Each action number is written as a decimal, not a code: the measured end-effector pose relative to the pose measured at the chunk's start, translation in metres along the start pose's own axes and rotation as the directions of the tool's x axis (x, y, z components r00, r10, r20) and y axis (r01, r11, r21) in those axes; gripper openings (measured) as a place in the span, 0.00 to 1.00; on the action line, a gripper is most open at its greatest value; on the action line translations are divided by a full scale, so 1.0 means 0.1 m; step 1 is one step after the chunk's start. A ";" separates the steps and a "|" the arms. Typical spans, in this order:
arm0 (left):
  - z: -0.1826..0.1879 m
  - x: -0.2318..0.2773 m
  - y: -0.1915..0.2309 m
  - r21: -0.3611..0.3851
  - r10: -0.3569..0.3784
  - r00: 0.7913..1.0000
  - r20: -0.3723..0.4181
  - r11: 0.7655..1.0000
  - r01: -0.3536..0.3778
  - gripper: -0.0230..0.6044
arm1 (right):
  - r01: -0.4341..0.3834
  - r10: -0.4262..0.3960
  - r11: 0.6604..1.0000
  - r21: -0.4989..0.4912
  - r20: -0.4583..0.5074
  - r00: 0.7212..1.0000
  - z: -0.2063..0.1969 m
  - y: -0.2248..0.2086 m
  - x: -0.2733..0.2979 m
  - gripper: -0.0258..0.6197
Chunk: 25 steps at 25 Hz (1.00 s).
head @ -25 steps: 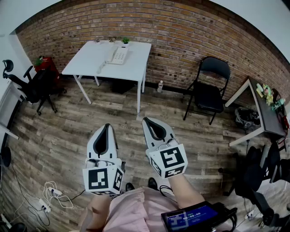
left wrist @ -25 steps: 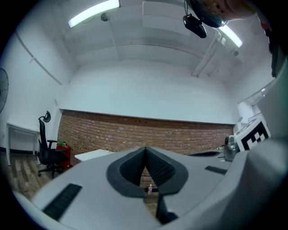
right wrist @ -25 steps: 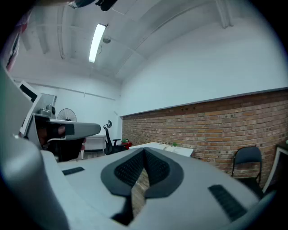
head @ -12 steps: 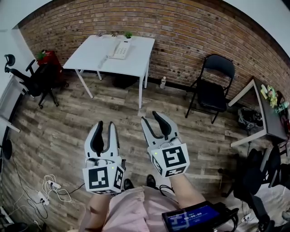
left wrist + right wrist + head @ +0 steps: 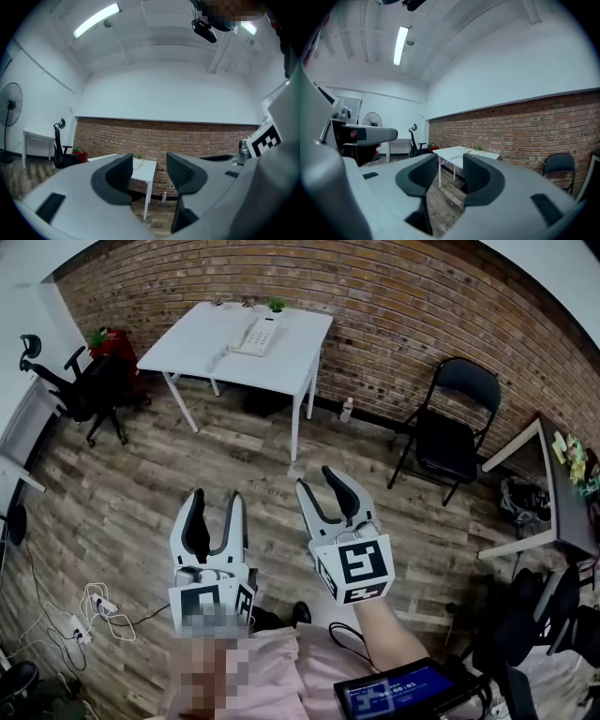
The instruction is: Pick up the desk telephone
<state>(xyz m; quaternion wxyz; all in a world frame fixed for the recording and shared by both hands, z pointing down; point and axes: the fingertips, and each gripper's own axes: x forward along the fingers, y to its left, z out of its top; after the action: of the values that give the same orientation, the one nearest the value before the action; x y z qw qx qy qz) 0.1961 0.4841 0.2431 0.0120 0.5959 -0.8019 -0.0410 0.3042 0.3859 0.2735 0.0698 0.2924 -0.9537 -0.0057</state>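
The white desk telephone sits near the back of a white table against the brick wall, far ahead of both grippers. My left gripper and right gripper are held side by side over the wooden floor, pointing toward the table. Both sets of jaws are opening, with nothing between them. Between the jaws in the left gripper view, the table shows small and distant. The right gripper view shows the same table well beyond the jaws.
A black folding chair stands right of the table, with a small bottle on the floor by the wall. A black office chair is at the left. Another table is at the right. Cables lie on the floor.
Both grippers' jaws have gone from shut to parted. Both hands have moved forward toward the table, which now sits a little nearer and further right in the head view.
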 end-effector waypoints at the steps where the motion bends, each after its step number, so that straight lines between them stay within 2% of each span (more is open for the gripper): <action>1: -0.05 0.02 -0.02 -0.002 0.008 1.000 -0.011 1.000 -0.008 0.39 | -0.005 0.005 1.000 0.002 -0.006 1.000 -0.03 -0.04 0.02 0.31; 6: -0.21 0.21 -0.05 0.002 0.034 0.998 -0.049 0.999 -0.033 0.39 | -0.035 0.035 0.999 0.009 -0.036 0.999 -0.13 -0.18 0.20 0.31; 12: -0.36 0.65 0.25 -0.001 0.063 0.995 -0.073 0.998 -0.063 0.39 | -0.059 0.059 0.998 0.013 -0.059 0.996 -0.24 -0.25 0.75 0.31; 19: -0.45 1.49 0.79 0.007 0.061 0.993 -0.101 0.998 -0.061 0.39 | -0.046 0.048 0.999 0.026 -0.088 0.995 -0.28 -0.41 1.69 0.31; 25: -0.29 2.28 1.22 0.016 0.028 0.996 -0.081 0.999 -0.027 0.39 | -0.024 0.025 1.000 0.017 -0.088 0.996 -0.09 -0.52 2.48 0.31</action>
<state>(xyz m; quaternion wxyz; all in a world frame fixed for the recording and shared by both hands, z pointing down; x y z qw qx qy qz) 0.0154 0.2995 0.2746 0.0408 0.5859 -0.8093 -0.0104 0.1310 0.2045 0.3117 0.1094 0.2812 -0.9532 0.0159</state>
